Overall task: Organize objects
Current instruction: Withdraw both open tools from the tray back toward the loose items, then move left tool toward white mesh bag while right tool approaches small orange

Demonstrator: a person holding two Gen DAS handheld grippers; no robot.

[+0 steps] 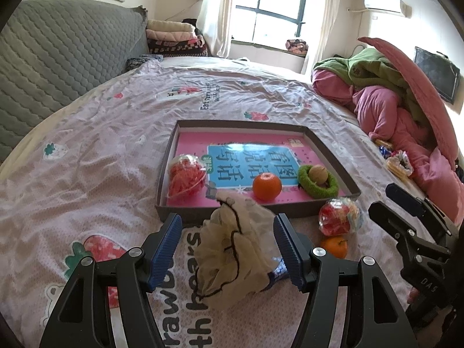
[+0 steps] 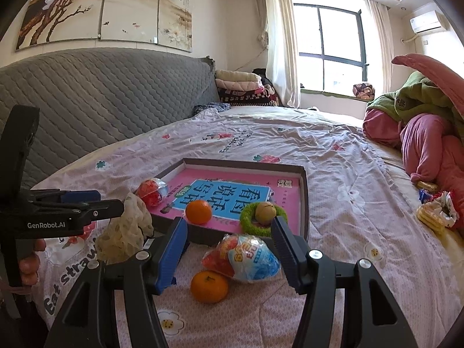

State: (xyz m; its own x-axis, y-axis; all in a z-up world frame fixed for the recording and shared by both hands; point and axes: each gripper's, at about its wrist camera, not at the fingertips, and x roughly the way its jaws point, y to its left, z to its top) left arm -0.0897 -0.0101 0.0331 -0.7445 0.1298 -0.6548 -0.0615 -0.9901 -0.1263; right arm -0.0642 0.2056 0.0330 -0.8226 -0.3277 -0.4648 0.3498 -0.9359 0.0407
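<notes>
A shallow brown box (image 1: pixel 185 214) (image 2: pixel 305 191) with a pink book on its floor lies on the bed. In it are a bagged red item (image 1: pixel 187 175) (image 2: pixel 152 191), an orange (image 1: pixel 266 187) (image 2: pixel 198 211) and a green ring (image 1: pixel 319 187) (image 2: pixel 249 217) around a brown ball (image 1: pixel 318 174) (image 2: pixel 265 211). My left gripper (image 1: pixel 227 232) is open around a beige mesh bundle (image 1: pixel 235 249) (image 2: pixel 124 232) in front of the box. My right gripper (image 2: pixel 230 232) is open, empty, above a plastic-wrapped packet (image 2: pixel 243 256) (image 1: pixel 339 216) and a second orange (image 2: pixel 209 286) (image 1: pixel 334 246).
The strawberry-print bedsheet (image 1: pixel 87 156) covers the bed. A grey quilted headboard (image 2: pixel 101 95) stands at the left. Pink and green bedding (image 1: pixel 391 107) is piled at the right, with snack packets (image 1: pixel 398 162) (image 2: pixel 435 211) beside it.
</notes>
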